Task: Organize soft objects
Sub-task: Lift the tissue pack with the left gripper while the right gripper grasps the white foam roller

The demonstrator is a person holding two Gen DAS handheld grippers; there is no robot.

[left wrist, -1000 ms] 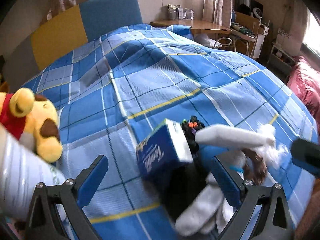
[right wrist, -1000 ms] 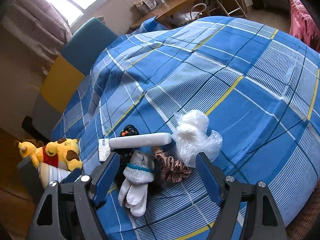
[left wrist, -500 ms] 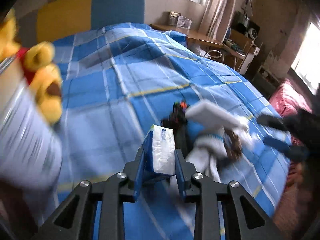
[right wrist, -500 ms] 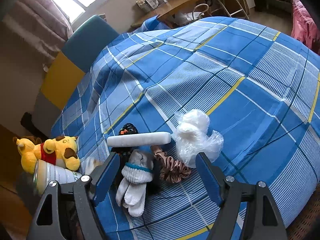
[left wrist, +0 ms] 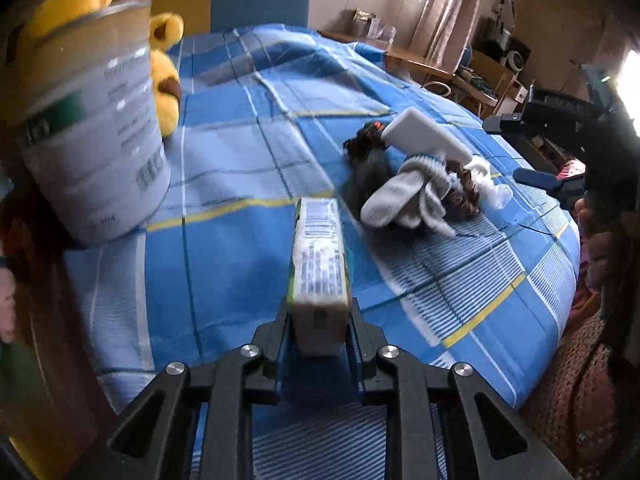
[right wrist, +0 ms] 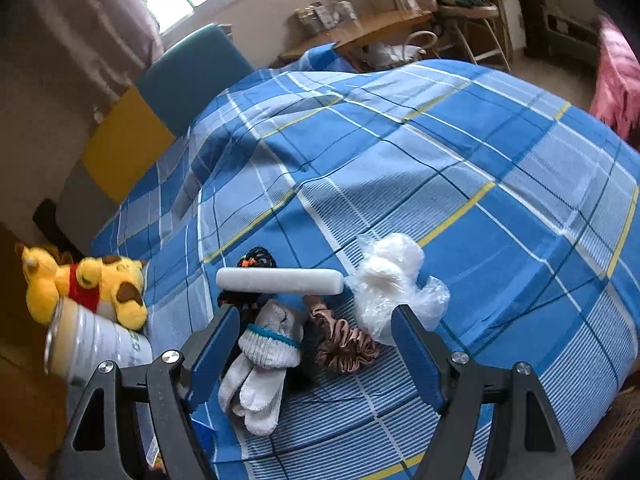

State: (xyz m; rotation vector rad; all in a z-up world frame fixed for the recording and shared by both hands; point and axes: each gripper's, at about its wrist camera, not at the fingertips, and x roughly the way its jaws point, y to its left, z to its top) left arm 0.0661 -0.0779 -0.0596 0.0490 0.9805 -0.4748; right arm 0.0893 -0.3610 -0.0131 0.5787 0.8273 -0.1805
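The left tool (left wrist: 318, 320) has a tissue pack (left wrist: 318, 264) between its fingers, pads on the 2 broad faces at the pack's near end, jaws closing on it w/ the pack squeezed slim between them. The pack hangs above the bed (left wrist: 224, 264) near its foot-end edge, just in front of the tin can (left wrist: 92, 128) at the bed's left edge, w/ the yellow plush bear (left wrist: 162, 76) behind that can. Its long axis runs straight out along the fingers, away from the tool toward the middle of the bed; it stands on edge, a narrow printed side w/ barcode facing up. Judging by looks, it's light, film-wrapped and squashy: slippery skin, soft fill, so a grip across the broad faces near 1 end should hold, though the free end may sag or swing. The right tool (right wrist: 316, 344) is wide open, nothing in it, hovering over the pile near the foot-end edge: white gloves (right wrist: 260, 364), a brown scrunchie (right wrist: 344, 344), a crumpled clear plastic bag (right wrist: 392, 288), a white foam bar (right wrist: 280, 280) lying crosswise w/ its long axis roughly parallel to the foot edge, and a dark knitted item (right wrist: 256, 258) behind it. All look limp and light exc. the bar, prob. springy; best taken mid-length across its short width.
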